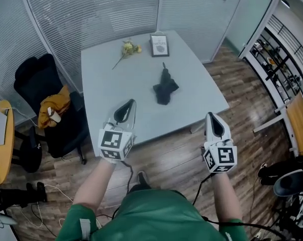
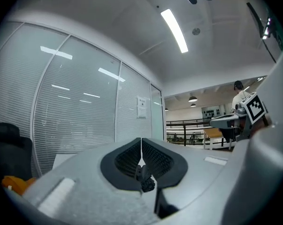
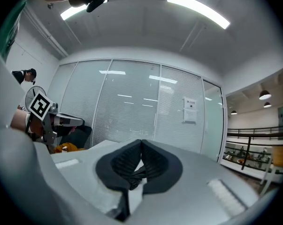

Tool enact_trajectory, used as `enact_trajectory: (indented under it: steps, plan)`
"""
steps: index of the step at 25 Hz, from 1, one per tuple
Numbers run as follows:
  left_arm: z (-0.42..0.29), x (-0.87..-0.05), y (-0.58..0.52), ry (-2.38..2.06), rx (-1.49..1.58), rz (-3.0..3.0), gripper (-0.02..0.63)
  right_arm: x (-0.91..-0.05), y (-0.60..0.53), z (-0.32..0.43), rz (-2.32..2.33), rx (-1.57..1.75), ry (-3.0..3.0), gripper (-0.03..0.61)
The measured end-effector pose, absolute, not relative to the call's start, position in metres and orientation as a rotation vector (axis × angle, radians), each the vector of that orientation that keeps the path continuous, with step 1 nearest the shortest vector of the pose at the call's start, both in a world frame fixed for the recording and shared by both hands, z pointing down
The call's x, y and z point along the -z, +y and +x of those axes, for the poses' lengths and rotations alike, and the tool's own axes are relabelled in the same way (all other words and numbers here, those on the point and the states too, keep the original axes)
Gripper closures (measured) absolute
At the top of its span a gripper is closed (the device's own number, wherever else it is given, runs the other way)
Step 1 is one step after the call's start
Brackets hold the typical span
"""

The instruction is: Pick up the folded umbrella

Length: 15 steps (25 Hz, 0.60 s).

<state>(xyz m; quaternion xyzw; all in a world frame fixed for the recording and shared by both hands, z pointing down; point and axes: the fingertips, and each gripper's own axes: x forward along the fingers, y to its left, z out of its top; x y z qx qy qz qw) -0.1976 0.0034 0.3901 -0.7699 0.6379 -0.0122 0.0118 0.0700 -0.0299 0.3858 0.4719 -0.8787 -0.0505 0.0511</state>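
"What's the head view showing that the gripper views aren't?"

"The folded umbrella (image 1: 165,87). It's lying black and bunched, strap end pointing away, mid-table (image 1: 111,79), beyond both grippers."

"And up close?"

"The left gripper (image 2: 141,142) and the right gripper (image 3: 141,143) are each clenching tight on nothing."

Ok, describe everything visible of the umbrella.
The umbrella is black and folded. Its fabric is loosely bunched and wider at the near end, and a thin end points toward the table's far edge. It lies flat on the grey table, right of the middle. Only the table touches it.
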Motion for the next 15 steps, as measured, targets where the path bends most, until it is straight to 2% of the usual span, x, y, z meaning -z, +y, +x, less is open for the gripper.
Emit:
enact_trajectory:
  steps: [6,15]
  plan:
    - [-0.222,-0.402,-0.028,1.985,-0.020,-2.473,0.598,-0.382,-0.063,0.067,1.521,0.153,-2.606,0.575]
    - [-0.213,-0.432,-0.079,2.016,0.065,-2.528,0.597,-0.411,-0.111,0.054,1.460,0.081,-2.640,0.575]
